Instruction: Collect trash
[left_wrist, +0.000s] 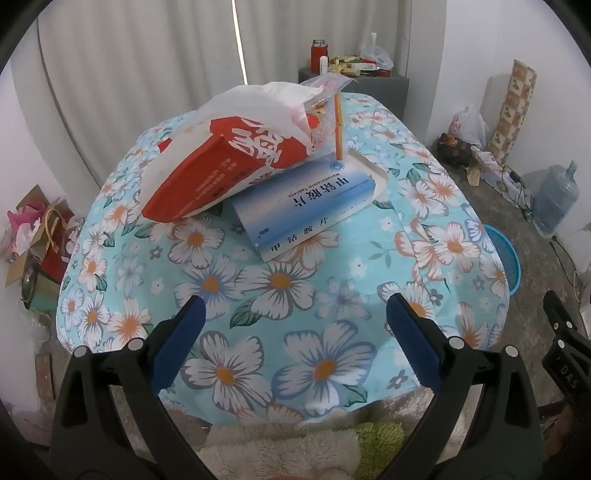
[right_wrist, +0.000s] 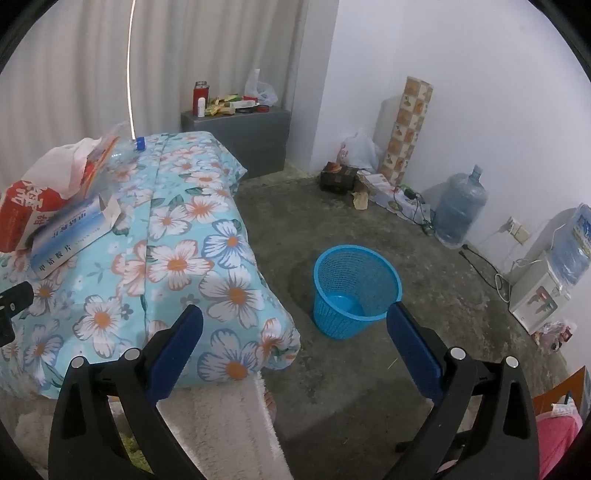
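On a table under a floral blue cloth (left_wrist: 280, 295) lies a pile of trash: a red and white paper bag (left_wrist: 221, 166), a blue and white medicine box (left_wrist: 306, 206) with an open flap, and a clear plastic pouch (left_wrist: 328, 110) behind them. My left gripper (left_wrist: 295, 306) hovers open over the cloth, short of the box, with nothing between its fingers. My right gripper (right_wrist: 295, 317) is open too, off the table's right corner, above the floor. A blue mesh wastebasket (right_wrist: 354, 288) stands on the floor just beyond it. The bag (right_wrist: 26, 210), box (right_wrist: 70, 236) and a clear plastic bottle with a blue cap (right_wrist: 139, 144) show at the left.
A grey cabinet (right_wrist: 240, 133) with clutter stands behind the table. Along the right wall are a water jug (right_wrist: 460, 206), a patterned roll (right_wrist: 410, 129), bags, cables and a water dispenser (right_wrist: 539, 295). A fluffy white rug (right_wrist: 229, 424) lies at the table's near edge. Boxes and paper sit at the left (left_wrist: 40, 240).
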